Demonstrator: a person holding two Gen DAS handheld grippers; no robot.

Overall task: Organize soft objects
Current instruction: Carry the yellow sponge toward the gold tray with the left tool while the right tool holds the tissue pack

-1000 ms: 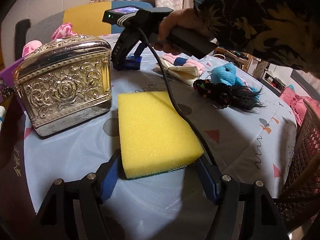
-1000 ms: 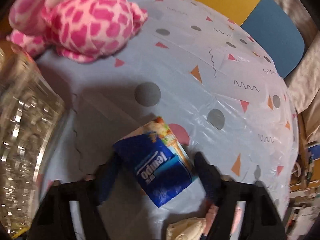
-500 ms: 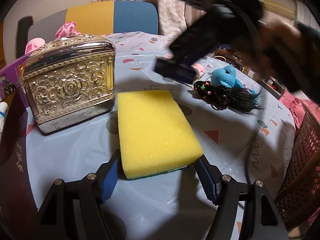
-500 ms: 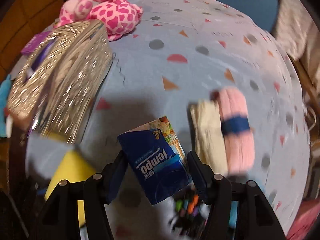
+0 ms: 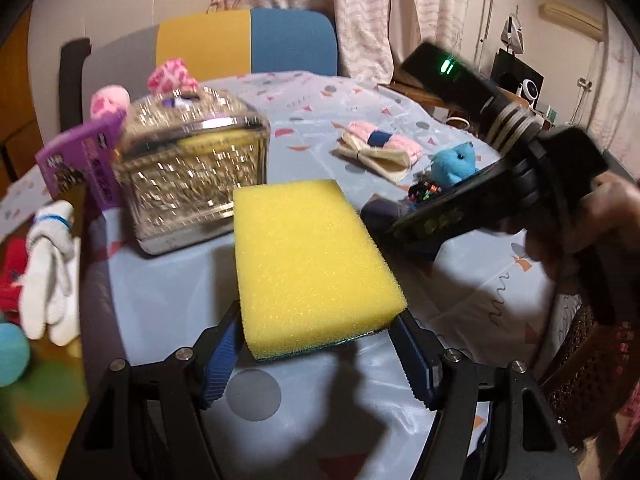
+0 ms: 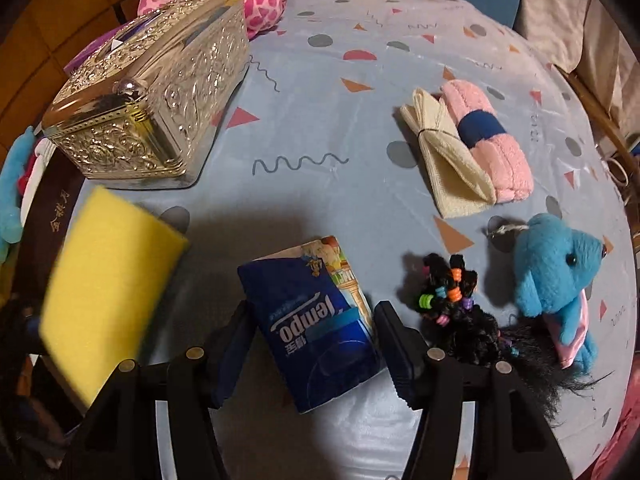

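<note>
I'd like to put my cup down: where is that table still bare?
Bare cloth lies between the metal box and the rolled towels, and toward the far chair. It is crowded by the blue plush and hair ties.

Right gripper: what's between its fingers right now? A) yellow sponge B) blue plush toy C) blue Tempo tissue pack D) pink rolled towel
C: in the right wrist view the blue Tempo tissue pack sits clamped in the right gripper, while the yellow sponge is in the left gripper.
</note>
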